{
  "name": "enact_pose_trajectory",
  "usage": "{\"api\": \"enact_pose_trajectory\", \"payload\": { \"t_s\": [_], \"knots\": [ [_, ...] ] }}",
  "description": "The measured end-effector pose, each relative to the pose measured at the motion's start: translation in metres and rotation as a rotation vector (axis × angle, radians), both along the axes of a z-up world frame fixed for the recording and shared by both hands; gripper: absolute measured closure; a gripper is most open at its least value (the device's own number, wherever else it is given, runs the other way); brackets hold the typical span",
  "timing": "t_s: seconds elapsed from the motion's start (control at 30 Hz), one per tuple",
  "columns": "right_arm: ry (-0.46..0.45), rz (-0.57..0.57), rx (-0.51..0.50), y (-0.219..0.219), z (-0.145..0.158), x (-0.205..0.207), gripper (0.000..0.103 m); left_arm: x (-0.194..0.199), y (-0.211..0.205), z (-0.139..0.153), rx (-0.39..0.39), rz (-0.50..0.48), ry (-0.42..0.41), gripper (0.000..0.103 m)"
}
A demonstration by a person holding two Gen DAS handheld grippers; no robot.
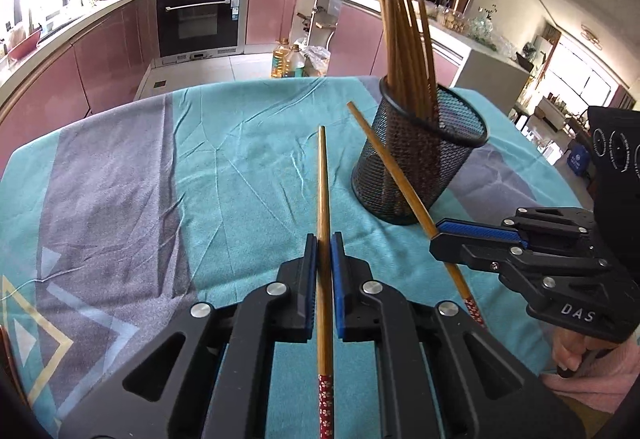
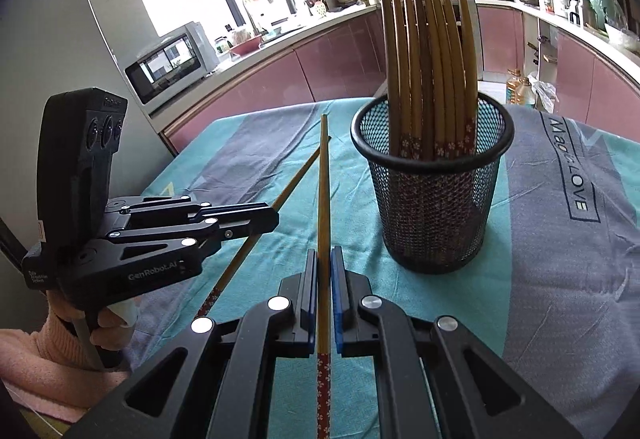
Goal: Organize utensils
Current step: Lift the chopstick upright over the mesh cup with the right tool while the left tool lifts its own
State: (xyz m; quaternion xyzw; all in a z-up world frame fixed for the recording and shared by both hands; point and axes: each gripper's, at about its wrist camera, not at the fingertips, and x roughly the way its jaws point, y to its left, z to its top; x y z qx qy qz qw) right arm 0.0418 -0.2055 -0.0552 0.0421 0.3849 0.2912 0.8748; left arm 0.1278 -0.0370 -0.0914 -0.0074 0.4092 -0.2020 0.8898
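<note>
My left gripper (image 1: 324,239) and right gripper (image 2: 324,251) each clamp one chopstick (image 1: 323,191) beside the mesh cup (image 2: 434,199); only the right view shows "LOVE" lettering (image 2: 576,195) on the tablecloth (image 1: 224,159).

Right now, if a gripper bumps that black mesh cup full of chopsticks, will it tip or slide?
The black wire-mesh cup looks light, and the brown wooden chopsticks rise far above its rim, so it is probably top-heavy and apt to tip. They lean to one side, which likely favours tipping that way. On the wrinkled teal tablecloth it would probably catch rather than slide.
</note>
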Motion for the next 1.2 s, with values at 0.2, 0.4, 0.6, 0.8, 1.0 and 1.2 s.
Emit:
{"api": "enact_pose_trajectory", "payload": {
  "t_s": [0.2,0.4,0.6,0.8,1.0,1.2],
  "knots": [
    [-0.025,-0.002,0.027,-0.009,0.01,-0.007,0.097,-0.012,0.01,0.019,-0.081,-0.032,-0.014,0.095],
    [-0.049,-0.004,0.057,-0.016,0.02,-0.012,0.097,-0.024,0.014,0.039,-0.136,-0.057,-0.051,0.095],
    [-0.072,0.001,0.081,-0.024,0.029,-0.012,0.097,-0.035,0.013,0.056,-0.168,-0.084,-0.079,0.095],
    [-0.089,-0.007,0.092,-0.029,0.033,-0.014,0.097,-0.039,0.009,0.069,-0.185,-0.097,-0.1,0.095],
    [-0.113,-0.019,0.106,-0.037,0.039,-0.019,0.097,-0.043,0.011,0.079,-0.202,-0.108,-0.12,0.095],
    [-0.147,-0.036,0.111,-0.045,0.048,-0.022,0.097,-0.043,0.005,0.087,-0.213,-0.118,-0.132,0.095]
  ]
}}
